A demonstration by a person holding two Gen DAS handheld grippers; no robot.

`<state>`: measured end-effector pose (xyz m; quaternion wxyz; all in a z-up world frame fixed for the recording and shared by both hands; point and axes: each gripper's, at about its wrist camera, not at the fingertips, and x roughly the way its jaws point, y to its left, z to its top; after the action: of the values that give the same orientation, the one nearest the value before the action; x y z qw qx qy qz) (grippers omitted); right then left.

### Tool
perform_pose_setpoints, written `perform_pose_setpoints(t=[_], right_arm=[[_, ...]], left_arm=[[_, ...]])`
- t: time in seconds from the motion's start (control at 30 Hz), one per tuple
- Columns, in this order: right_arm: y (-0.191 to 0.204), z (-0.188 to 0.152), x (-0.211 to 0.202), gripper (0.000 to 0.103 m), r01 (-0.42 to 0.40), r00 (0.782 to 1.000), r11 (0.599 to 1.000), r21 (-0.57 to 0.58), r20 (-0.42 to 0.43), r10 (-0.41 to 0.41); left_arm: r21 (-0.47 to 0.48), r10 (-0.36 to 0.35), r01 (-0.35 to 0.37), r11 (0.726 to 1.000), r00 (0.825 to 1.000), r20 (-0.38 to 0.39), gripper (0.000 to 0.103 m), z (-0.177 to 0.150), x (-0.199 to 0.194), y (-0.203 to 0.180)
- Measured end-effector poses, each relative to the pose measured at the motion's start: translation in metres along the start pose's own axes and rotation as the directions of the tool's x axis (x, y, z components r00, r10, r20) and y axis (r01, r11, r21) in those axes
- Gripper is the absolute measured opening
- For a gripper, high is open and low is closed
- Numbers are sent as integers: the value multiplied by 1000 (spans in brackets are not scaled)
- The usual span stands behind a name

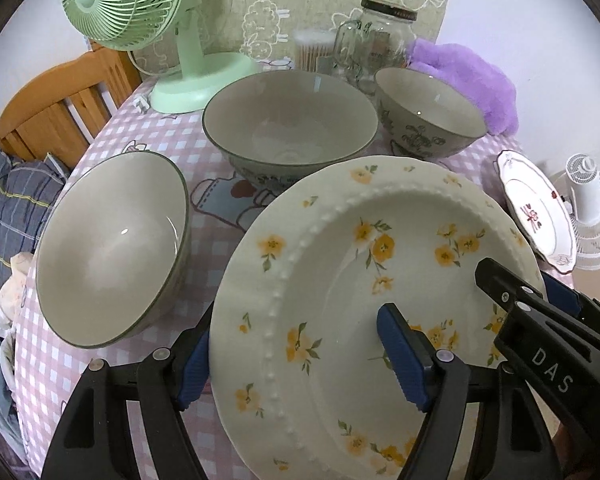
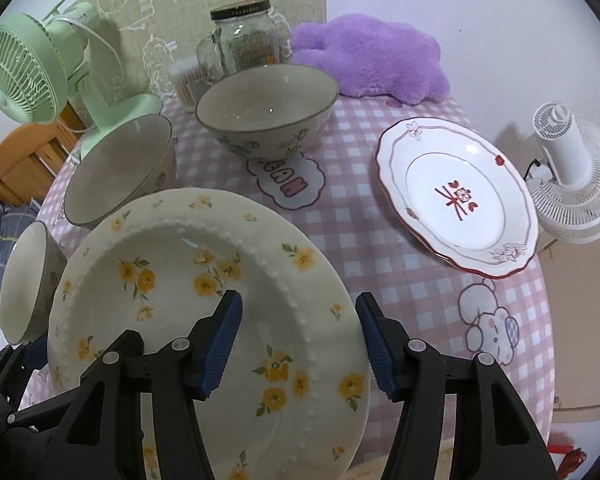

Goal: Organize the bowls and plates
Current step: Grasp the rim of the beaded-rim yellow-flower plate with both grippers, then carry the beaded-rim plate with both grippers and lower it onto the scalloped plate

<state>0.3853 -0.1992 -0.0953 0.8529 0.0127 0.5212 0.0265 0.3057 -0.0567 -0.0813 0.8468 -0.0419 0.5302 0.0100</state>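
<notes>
On the pink checked tablecloth [image 2: 380, 292] stand three grey-green bowls and two plates. One large bowl [image 1: 290, 120] sits mid-table, a second bowl [image 1: 112, 248] is to its left near the table edge, and a third, with a dark floral pattern outside [image 1: 428, 114], stands at the back just in front of the purple plush toy [image 2: 370, 60]. A white plate with a red rim and a red centre mark [image 2: 458, 196] lies flat on the right side of the table, well apart from the bowls.

A cream plate with yellow flowers and a beaded ring [image 2: 204, 320] is nearest the cameras, tilted, with both grippers at its rim. Each left gripper [image 1: 300, 360] finger sits on a different side of the plate's left rim: one blue pad [image 1: 404, 360] lies over the inner face and the other [image 1: 194, 364] is behind the rim; the jaws stand fairly wide, and I cannot tell whether they press the plate. Similarly, the right gripper [image 2: 300, 344] straddles the right rim, one pad [image 2: 220, 344] over the plate's face and the other [image 2: 380, 348] outside the edge, with a visible gap between that outer pad and the rim.

At the back are one green desk fan [image 1: 140, 16], one lidded glass jar [image 2: 246, 36], and one container of cotton swabs [image 1: 314, 50]. One white fan [image 2: 572, 176] stands beyond the table's right edge.
</notes>
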Motion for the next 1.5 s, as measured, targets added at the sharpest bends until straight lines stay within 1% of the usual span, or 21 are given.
perform_pose_setpoints(t=[0.23,0.5,0.77,1.03,1.13,1.27,1.4,1.5], right_arm=[[-3,-4,-27,61,16,1000,1000,25,23,-17],[-8,-20,-68,60,44,997,996,84,61,-49],[-15,-58,-113,61,98,989,979,179,94,-116],[-33,-94,-136,61,121,986,962,244,80,-144],[-45,-106,-142,61,121,986,961,249,79,-145],[-64,-117,-145,61,108,989,963,246,69,-129],[-82,-126,-145,61,92,993,973,212,48,-104],[-97,-132,-140,61,80,996,979,187,22,-86]], left_arm=[[20,-28,28,999,999,24,77,-3,-23,-2],[84,-74,70,994,996,56,76,-16,-57,-7],[189,-131,118,975,990,60,76,-38,-84,-14],[243,-144,127,962,988,52,76,-66,-96,-35],[235,-145,128,963,988,54,76,-78,-100,-44],[203,-124,113,973,991,42,76,-90,-101,-59],[158,-104,100,982,994,19,76,-104,-95,-76],[121,-105,105,987,994,-3,76,-114,-90,-88]])
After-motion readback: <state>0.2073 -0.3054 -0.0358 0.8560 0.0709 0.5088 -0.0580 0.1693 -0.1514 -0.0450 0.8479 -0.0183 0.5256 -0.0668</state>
